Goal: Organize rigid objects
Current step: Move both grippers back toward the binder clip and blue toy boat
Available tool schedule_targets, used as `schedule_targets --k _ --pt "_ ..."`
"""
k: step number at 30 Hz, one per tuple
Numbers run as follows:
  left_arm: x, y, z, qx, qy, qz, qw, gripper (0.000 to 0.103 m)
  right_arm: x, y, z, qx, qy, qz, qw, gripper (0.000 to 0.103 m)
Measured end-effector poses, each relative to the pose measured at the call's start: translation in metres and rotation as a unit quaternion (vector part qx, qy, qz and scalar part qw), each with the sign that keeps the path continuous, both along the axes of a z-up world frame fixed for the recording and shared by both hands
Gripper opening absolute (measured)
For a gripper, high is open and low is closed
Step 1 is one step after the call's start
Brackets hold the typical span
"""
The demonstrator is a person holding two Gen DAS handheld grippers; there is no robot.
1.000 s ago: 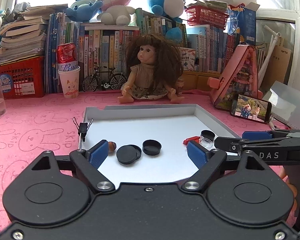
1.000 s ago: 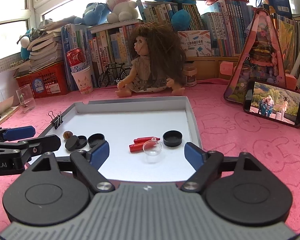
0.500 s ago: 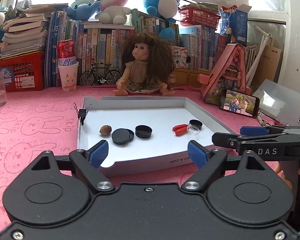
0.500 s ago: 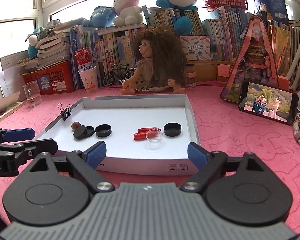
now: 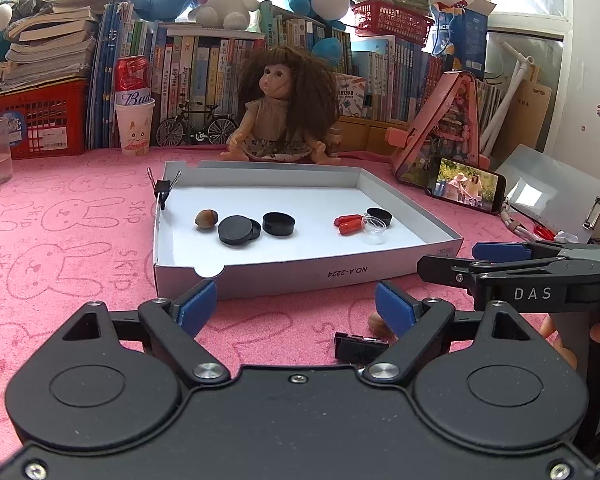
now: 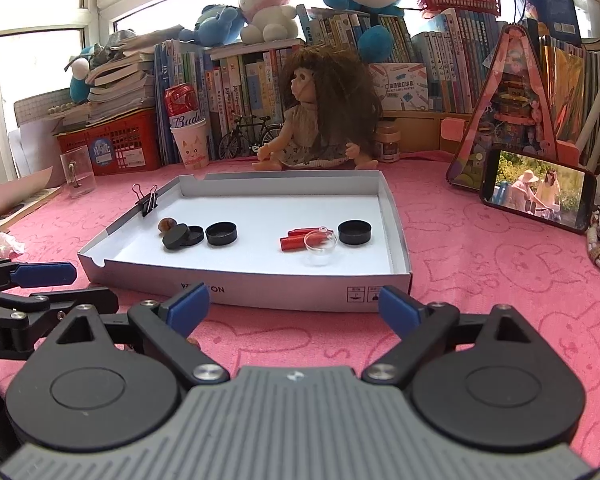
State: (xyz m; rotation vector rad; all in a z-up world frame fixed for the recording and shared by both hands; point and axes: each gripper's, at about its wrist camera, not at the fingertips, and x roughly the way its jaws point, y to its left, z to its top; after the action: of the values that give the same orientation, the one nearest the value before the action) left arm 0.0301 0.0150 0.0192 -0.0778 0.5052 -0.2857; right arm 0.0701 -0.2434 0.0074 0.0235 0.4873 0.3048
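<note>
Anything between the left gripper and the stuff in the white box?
Yes. The box's near wall stands between the left gripper and the nut, black caps and red pieces inside. The fingers must clear that wall from above; the box has no cover.

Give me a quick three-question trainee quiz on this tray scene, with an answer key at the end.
1. True or false: the hazelnut lies inside the white tray.
2. What touches the red capsules? A) clear round dish B) binder clip C) doll
3. Fill in: both the left hand-held gripper and the right hand-held gripper are ____, holding nothing.

Key: 1 true; 2 A; 3 open.
</note>
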Motion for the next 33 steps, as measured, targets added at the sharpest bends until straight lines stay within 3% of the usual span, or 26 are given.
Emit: schedule_targets --k 19,24,33 --pt "-0.029 -0.001 -0.018 -0.008 0.029 -0.027 0.9992 0.083 -0.011 -0.005 -0.014 0.002 0.019 -0.011 1.0 0.097" --pt "-0.033 -0.008 -0.021 -0.006 0.038 -0.041 0.9984 0.075 -0.013 -0.008 -0.017 0.007 0.025 -0.016 1.0 0.097" --pt "-0.031 -0.018 -0.023 -0.009 0.044 -0.054 0.9976 0.052 -0.022 -0.01 -0.018 0.015 0.025 -0.003 1.0 0.097"
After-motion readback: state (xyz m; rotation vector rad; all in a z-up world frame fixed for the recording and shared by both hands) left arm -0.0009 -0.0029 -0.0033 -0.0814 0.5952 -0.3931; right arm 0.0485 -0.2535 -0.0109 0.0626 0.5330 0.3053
